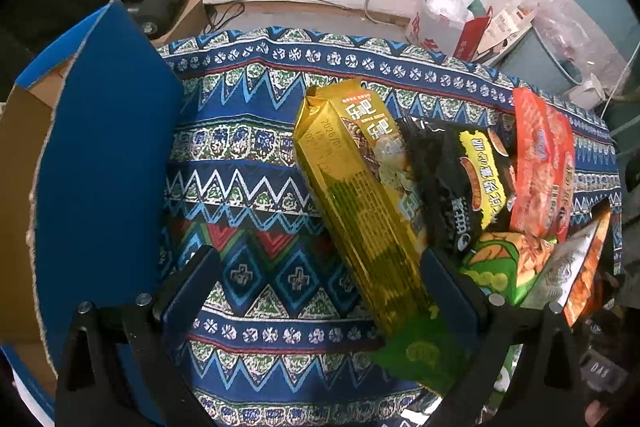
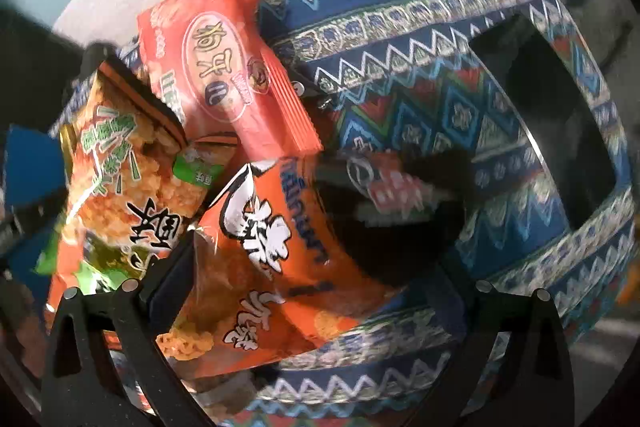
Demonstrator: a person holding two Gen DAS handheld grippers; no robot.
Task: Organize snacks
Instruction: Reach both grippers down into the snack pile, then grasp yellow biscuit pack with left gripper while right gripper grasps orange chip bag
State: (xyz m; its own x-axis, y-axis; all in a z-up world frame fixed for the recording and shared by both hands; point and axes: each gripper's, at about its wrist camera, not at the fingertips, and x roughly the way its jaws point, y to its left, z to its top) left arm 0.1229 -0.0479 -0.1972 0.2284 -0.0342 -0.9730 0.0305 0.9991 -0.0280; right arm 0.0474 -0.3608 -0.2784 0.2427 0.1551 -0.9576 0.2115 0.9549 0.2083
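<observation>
Snack packets lay heaped on the patterned table (image 1: 256, 183): the gold packet (image 1: 360, 195) lay between the left tongs (image 1: 320, 291), spread apart; the orange packet (image 2: 272, 267) between the parted right tongs (image 2: 316, 291). A blue box (image 1: 108, 147) stood left, black packet (image 1: 456, 179) beyond.

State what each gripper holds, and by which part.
Neither holds anything. The left gripper is open around the gold pack's lower end; the right gripper is open over the orange bag.
</observation>
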